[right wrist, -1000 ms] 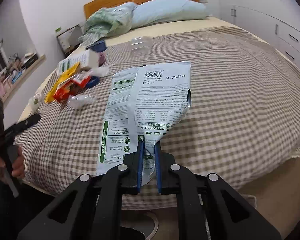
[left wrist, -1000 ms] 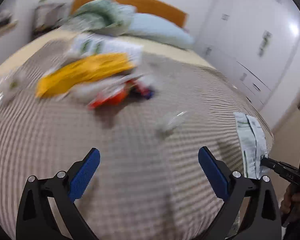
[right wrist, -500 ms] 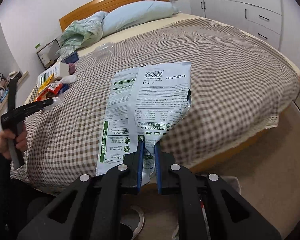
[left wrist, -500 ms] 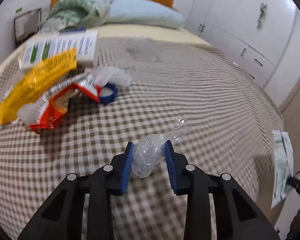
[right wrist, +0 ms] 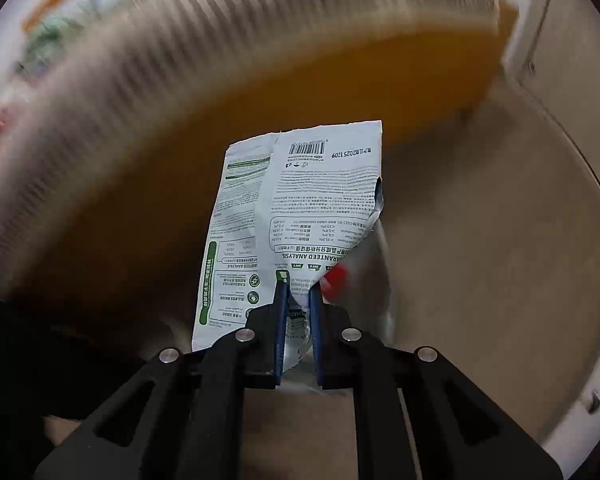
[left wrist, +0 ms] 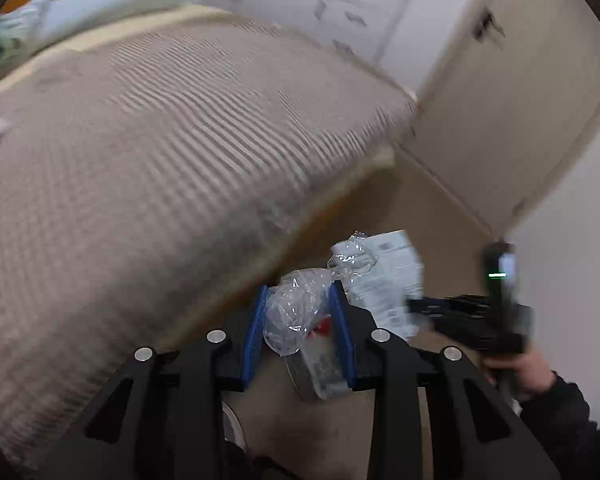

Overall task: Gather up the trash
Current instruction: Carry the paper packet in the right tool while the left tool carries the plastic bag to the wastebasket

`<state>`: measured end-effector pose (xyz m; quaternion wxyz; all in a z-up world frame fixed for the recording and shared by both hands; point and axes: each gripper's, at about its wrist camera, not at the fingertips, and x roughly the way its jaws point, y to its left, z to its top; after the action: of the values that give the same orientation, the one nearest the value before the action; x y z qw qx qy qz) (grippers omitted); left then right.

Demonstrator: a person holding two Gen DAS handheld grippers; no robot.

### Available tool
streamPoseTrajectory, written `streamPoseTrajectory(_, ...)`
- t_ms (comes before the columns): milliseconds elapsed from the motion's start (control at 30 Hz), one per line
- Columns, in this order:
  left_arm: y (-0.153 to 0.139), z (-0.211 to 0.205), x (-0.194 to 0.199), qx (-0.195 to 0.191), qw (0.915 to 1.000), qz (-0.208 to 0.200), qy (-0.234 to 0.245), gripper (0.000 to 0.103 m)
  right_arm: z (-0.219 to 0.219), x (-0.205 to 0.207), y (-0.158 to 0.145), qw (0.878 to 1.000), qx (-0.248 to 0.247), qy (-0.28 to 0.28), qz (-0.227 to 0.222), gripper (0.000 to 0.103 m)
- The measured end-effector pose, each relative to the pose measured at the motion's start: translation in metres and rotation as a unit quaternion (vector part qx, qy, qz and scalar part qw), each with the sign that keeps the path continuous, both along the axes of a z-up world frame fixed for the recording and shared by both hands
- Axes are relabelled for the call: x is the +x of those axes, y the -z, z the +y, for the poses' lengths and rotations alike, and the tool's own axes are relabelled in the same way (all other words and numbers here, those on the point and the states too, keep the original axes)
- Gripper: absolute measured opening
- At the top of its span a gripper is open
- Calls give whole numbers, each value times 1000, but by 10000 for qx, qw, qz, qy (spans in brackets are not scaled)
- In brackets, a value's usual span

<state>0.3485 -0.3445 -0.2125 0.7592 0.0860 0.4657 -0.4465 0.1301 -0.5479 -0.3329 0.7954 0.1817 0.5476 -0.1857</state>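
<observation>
With the left gripper (left wrist: 298, 316) clamped on a crumpled clear wrapper (left wrist: 296, 312) and the right gripper (right wrist: 298, 308) pinching a printed pouch (right wrist: 300, 200), both loads hang beyond the bed (left wrist: 140, 140) above a grey bin (left wrist: 320, 372) on the floor, so the drop-off step is in hand and the next move calls for parting the fingers over it.

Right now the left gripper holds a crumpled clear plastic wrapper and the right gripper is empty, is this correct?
Not quite. The left gripper does hold the clear plastic wrapper, but the right gripper is shut on a white printed bag, as the right wrist view shows.
</observation>
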Motion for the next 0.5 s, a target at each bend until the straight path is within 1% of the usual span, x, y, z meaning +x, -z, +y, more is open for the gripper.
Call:
streamPoseTrajectory(33, 12, -13, -7, 145, 9998, 51, 111, 29, -2, 2, 32, 9995, -47, -36, 307, 11)
streamPoseTrajectory(67, 21, -23, -13, 255, 9994, 125, 197, 29, -2, 5, 51, 9989, -34, -93, 450, 11)
streamPoseTrajectory(100, 32, -34, -19, 384, 9986, 200, 312, 30, -1, 12, 77, 9979, 77, -201, 611, 11)
streamPoseTrajectory(133, 40, -41, -22, 499, 9979, 201, 370, 30, -1, 21, 102, 9970, 201, -270, 701, 13)
streamPoseTrajectory(167, 43, -46, -21, 582, 9973, 181, 404, 30, -1, 27, 124, 9961, 236, -273, 804, 18)
streamPoseTrajectory(200, 50, -52, -23, 701, 9963, 175, 475, 30, -3, 32, 145, 9944, 313, -237, 980, 20)
streamPoseTrajectory(233, 53, -55, -22, 756, 9958, 198, 475, 30, -5, 37, 172, 9909, 472, -148, 1254, 26)
streamPoseTrajectory(267, 59, -59, -19, 807, 9954, 269, 441, 30, -6, 40, 188, 9880, 595, -101, 1422, 30)
streamPoseTrajectory(300, 65, -63, -15, 853, 9948, 352, 432, 30, -5, 42, 209, 9830, 918, -110, 1589, 33)
streamPoseTrajectory(333, 70, -66, -13, 893, 9945, 392, 395, 30, -2, 43, 227, 9754, 1293, -160, 1777, 49)
streamPoseTrajectory(367, 74, -70, -13, 921, 9942, 411, 378, 30, 2, 43, 234, 9705, 1456, -198, 1911, 64)
streamPoseTrajectory(400, 80, -75, -12, 983, 9934, 442, 388, 30, 6, 42, 236, 9688, 1488, -263, 1965, 64)
streamPoseTrajectory(433, 87, -81, -12, 1053, 9926, 449, 411, 30, 9, 41, 231, 9708, 1466, -323, 1870, 64)
streamPoseTrajectory(500, 102, -96, -18, 1215, 9902, 456, 514, 30, 9, 34, 208, 9768, 1478, -281, 1524, 68)
